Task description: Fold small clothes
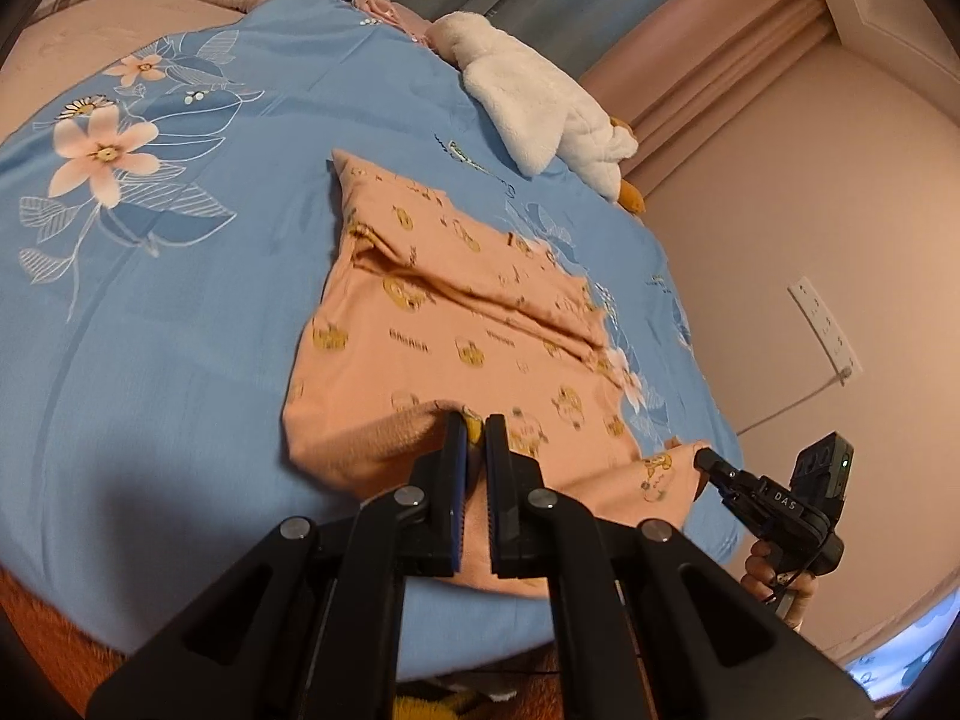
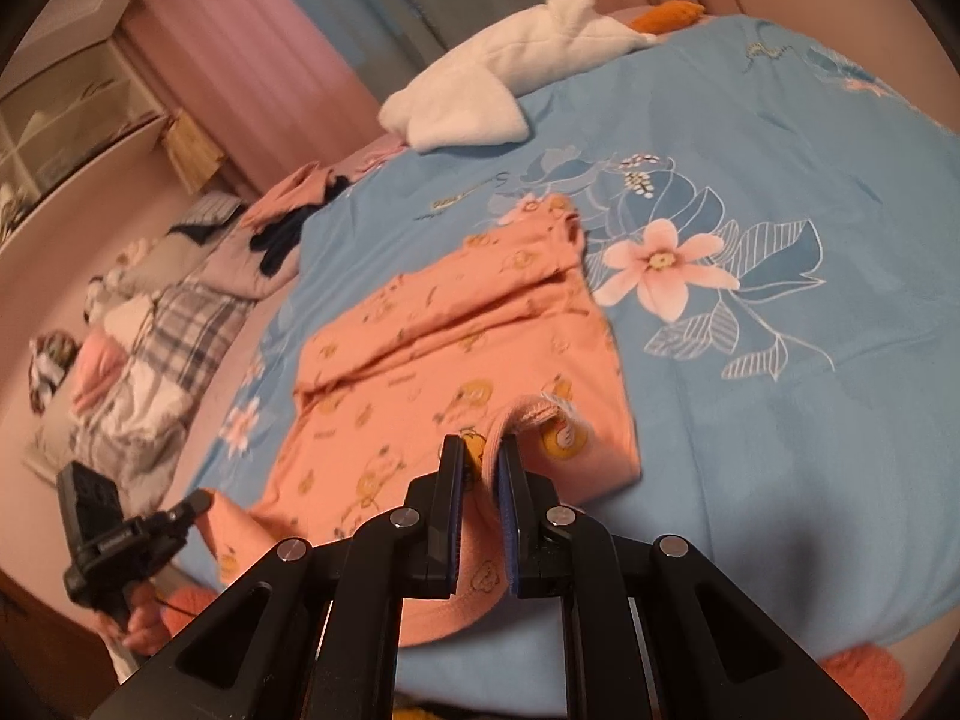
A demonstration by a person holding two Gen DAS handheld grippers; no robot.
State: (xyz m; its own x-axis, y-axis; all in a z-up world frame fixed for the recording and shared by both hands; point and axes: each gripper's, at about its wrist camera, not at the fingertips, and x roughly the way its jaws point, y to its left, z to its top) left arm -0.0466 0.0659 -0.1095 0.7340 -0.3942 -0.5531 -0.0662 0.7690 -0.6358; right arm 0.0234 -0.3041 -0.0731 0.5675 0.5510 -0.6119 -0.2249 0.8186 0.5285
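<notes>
garment: peach printed baby top (image 1: 432,324) on blue duvet, ahead of both grippers | left gripper (image 1: 475,426) clamped on near hem | right gripper (image 2: 480,450) pinching near hem | handling: light, limp, likely sags; hold hem corners

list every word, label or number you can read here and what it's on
"DAS": white letters on the black body of the right gripper, seen from the left wrist.
Small brown print repeated on the pink garment: too blurred to read.
Script lettering on the blue duvet, near the white plush toy: not legible.
Nothing else readable.
</notes>
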